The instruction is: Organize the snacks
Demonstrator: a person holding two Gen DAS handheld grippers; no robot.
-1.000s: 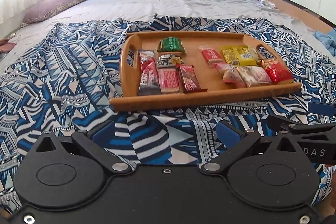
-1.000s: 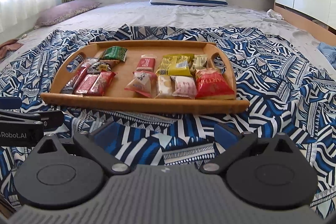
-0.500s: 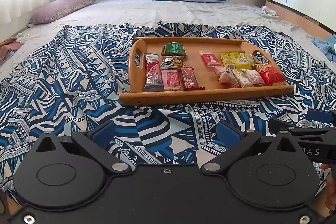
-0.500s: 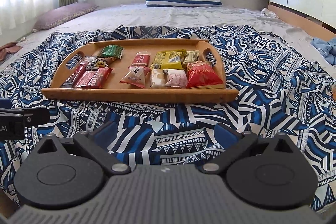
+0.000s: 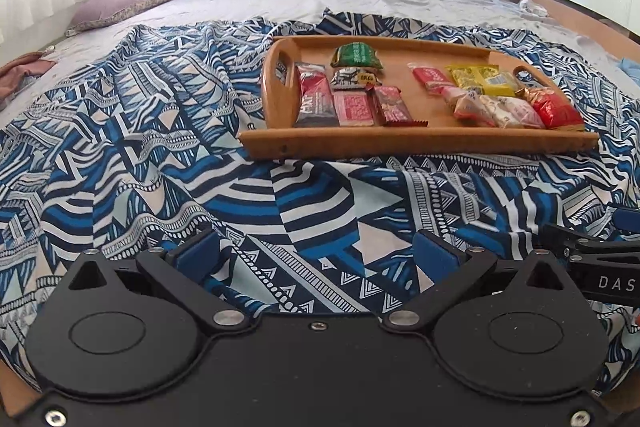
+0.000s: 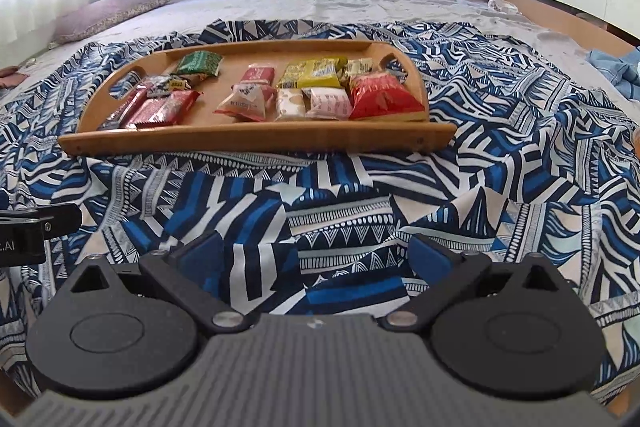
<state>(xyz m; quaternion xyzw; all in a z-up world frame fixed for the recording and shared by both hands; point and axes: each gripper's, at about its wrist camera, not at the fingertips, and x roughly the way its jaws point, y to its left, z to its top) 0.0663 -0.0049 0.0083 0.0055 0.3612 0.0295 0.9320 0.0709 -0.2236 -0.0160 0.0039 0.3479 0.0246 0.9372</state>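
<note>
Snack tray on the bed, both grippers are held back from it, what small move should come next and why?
Probably nothing more than drawing both away: the wooden tray already holds the snacks in two groups, bars near its left handle, red packet and others to the right. The left gripper and right gripper are open, holding nothing.

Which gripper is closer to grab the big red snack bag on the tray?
Probably the right gripper. The big red snack bag lies at the wooden tray's right end, nearer that side, while the left gripper faces the tray's left end. Both are open, empty and back from the tray.
</note>
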